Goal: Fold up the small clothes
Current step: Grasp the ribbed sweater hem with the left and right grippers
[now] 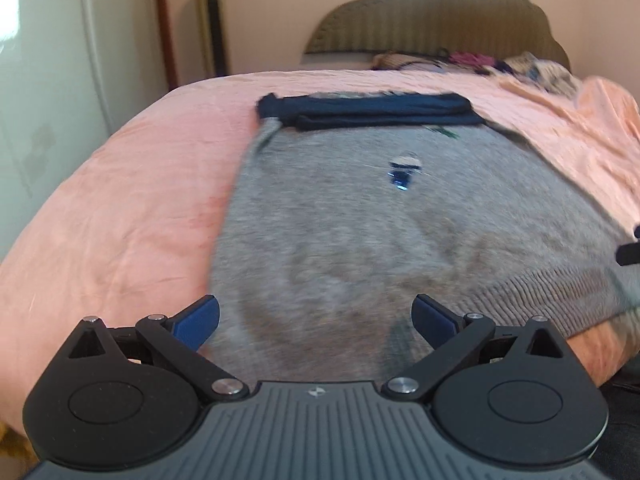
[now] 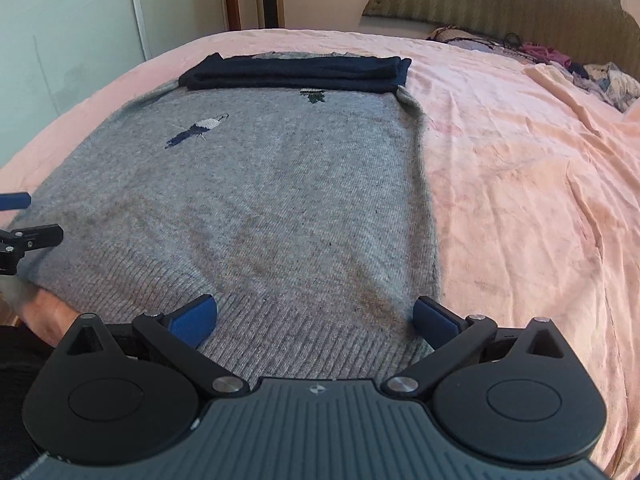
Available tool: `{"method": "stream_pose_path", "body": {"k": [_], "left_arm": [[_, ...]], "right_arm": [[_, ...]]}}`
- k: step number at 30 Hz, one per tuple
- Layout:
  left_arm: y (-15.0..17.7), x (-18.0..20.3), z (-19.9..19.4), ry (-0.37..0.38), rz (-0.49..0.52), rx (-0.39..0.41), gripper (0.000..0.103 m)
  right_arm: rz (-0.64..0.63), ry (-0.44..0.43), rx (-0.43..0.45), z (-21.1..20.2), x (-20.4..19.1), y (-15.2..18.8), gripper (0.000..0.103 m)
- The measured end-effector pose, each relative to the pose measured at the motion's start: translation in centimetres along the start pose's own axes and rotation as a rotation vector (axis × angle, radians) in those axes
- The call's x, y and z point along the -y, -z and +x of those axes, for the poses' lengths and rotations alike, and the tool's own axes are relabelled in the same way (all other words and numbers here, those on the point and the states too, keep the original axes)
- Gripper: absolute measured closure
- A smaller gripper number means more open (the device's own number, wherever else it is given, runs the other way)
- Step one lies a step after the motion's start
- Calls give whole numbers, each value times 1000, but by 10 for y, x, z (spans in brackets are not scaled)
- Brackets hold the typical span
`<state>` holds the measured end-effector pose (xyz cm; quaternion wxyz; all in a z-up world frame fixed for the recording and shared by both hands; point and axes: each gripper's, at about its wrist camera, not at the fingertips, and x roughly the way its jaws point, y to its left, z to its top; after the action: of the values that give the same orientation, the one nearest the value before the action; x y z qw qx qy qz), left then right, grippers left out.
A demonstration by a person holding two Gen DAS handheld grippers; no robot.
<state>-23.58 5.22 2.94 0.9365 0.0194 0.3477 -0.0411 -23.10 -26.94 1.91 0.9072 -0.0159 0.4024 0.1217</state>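
A grey knitted sweater (image 1: 380,220) (image 2: 260,200) lies flat on the pink bed, ribbed hem toward me. Its dark navy sleeves (image 1: 372,114) (image 2: 298,72) are folded across the far end near the collar. My left gripper (image 1: 316,320) is open over the hem's left part, nothing between its blue pads. My right gripper (image 2: 316,318) is open over the hem's right part, its right fingertip (image 2: 432,318) near the sweater's right edge. The left gripper's fingers (image 2: 24,220) show at the left edge of the right wrist view. The left wrist view is blurred.
The pink bedspread (image 2: 520,200) (image 1: 120,200) stretches wide on both sides of the sweater. A heap of other clothes (image 2: 580,68) (image 1: 480,62) lies by the padded headboard (image 1: 440,20). A white wardrobe (image 1: 48,80) stands to the left.
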Motion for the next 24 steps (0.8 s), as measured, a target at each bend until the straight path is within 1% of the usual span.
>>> {"method": "stream_pose_path", "body": {"k": [1,2,3,4,5,6,7,8,10,11,12,13,14,15,16,17,18,19,20,21,22,24], "left_arm": [[0,-12,-3,20,-57,-8,0],[1,-25,-4,56,-126,-24,0],[3,-37,-3,108,-201,-46,0],[5,-51,-2,181,-290,-73,0],[9,-62,0,262,-375,-97,0],[12,-70,3,341,-446,-118,0],[16,-76,6,419,-508,-134,0],[17,-79,8,475,-546,-140,0],[19,-80,13,543,-591,-157,1],[20,-79,16,553,-604,-167,2],[19,-78,18,548,-609,-168,13],[19,-79,21,542,-613,-181,37],[19,-81,25,529,-625,-206,48],[19,-83,28,520,-635,-220,60],[20,-86,29,523,-641,-228,62],[20,-88,29,520,-635,-234,63],[19,-87,28,497,-611,-239,75],[16,-84,27,458,-569,-244,94],[15,-82,26,433,-536,-248,96],[14,-82,24,419,-511,-249,98],[11,-83,19,417,-492,-241,98],[4,-85,3,421,-429,-204,98]], "right_arm": [[30,3,6,-4,9,0,0],[67,4,3,-7,20,1,0],[109,-5,-5,-9,31,2,0],[170,-26,-20,-10,45,3,0],[238,-61,-39,-10,58,4,0],[307,-116,-61,-10,70,7,0],[373,-190,-83,-9,80,11,0],[411,-248,-93,-9,84,14,0],[446,-342,-117,-7,85,16,0],[453,-377,-130,-4,82,16,0],[451,-396,-135,-2,78,15,0],[440,-412,-140,1,74,14,0],[435,-416,-138,2,71,13,0],[434,-416,-135,3,70,12,5],[431,-423,-136,4,69,12,18],[426,-426,-143,5,70,11,26],[416,-416,-145,6,69,11,39],[405,-411,-152,7,70,11,52],[396,-403,-162,7,72,10,62],[387,-392,-174,8,72,10,84],[365,-378,-187,6,72,9,88],[321,-393,-187,-1,71,7,88]]}}
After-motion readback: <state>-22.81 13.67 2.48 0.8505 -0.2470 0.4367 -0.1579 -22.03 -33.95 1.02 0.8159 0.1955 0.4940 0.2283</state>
